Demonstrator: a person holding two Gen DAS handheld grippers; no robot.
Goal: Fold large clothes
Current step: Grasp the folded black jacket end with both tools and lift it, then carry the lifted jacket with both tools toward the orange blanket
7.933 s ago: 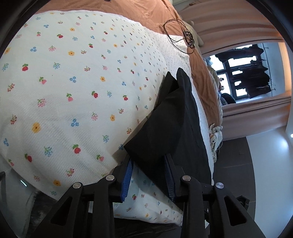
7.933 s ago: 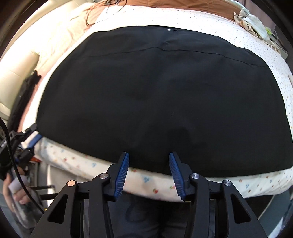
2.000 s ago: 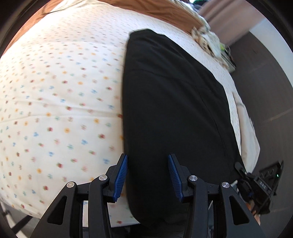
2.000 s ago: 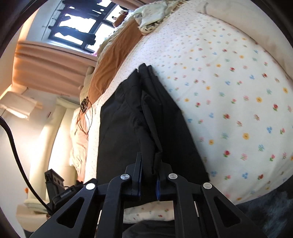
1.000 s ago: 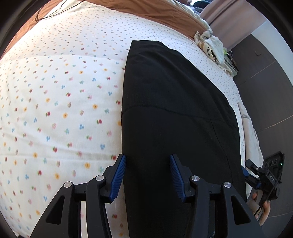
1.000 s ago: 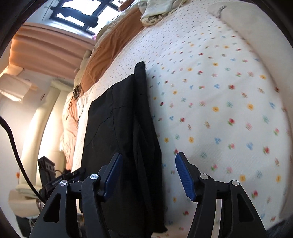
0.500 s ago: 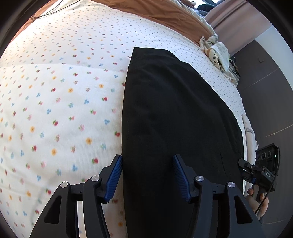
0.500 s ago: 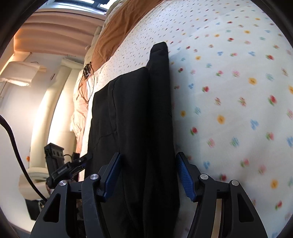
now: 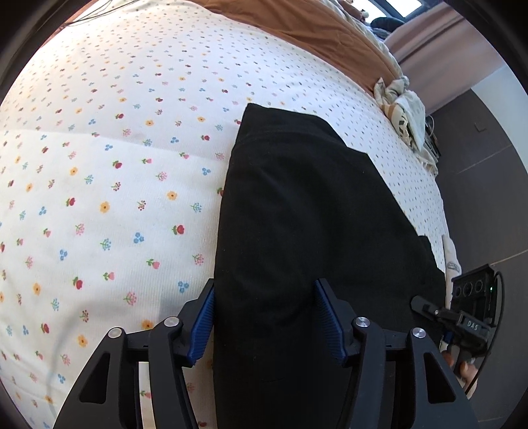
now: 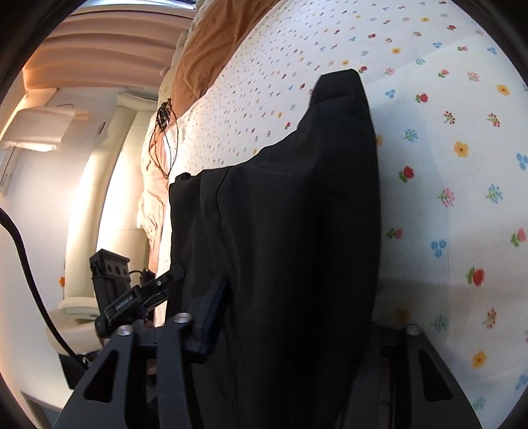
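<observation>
Black garment, white sheet with small multicoloured flowers, orange-brown blanket

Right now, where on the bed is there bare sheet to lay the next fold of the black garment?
Bare floral sheet lies beside the black garment, on the side away from the bed's edge, up to the brown blanket. The other side is crowded: a crumpled cloth sits on the narrow strip there.

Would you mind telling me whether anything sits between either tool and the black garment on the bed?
Nothing visible does. The left tool has its jaws open with the black garment already lying between them, and the right tool straddles the same folded cloth. Only the floral bedsheet lies around it.
</observation>
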